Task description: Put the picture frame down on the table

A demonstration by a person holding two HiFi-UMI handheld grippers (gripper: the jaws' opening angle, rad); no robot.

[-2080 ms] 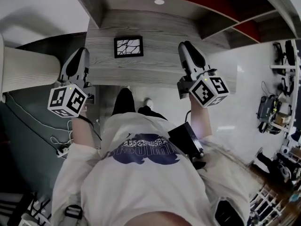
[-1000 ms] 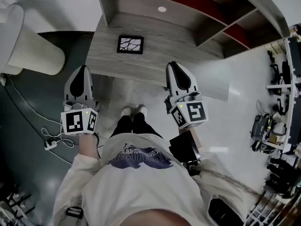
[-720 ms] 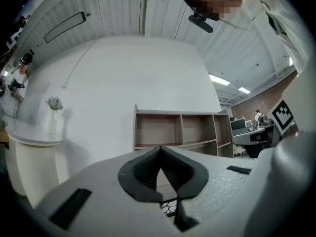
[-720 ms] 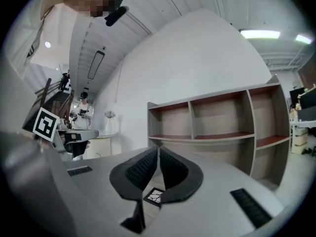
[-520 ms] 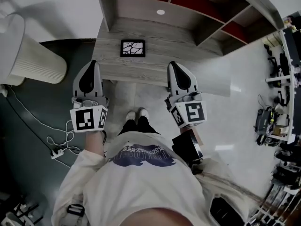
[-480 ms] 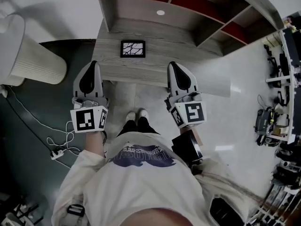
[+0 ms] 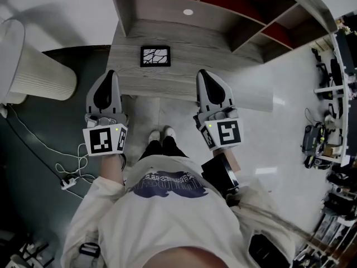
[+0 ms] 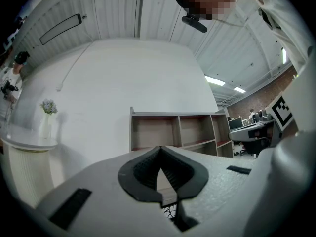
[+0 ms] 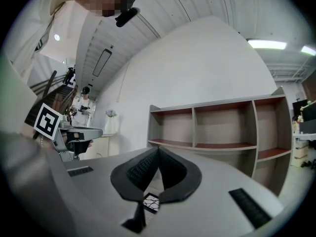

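Pulled back off the table [image 7: 184,77], the left gripper [image 7: 109,75] and right gripper [image 7: 202,74] hang pressed together and empty, seemingly because the picture frame [image 7: 155,56] already lies flat there.

The person wears a white T-shirt [image 7: 167,222] with a dark blue print [image 7: 170,183] across the chest, dark trousers [image 7: 159,148] and white shoes [image 7: 160,133] at mid-frame. The left gripper [image 7: 109,74] and right gripper [image 7: 201,73] are pale grey shells with black ribbed jaw linings, each bearing a black-and-white marker cube [image 7: 105,141].
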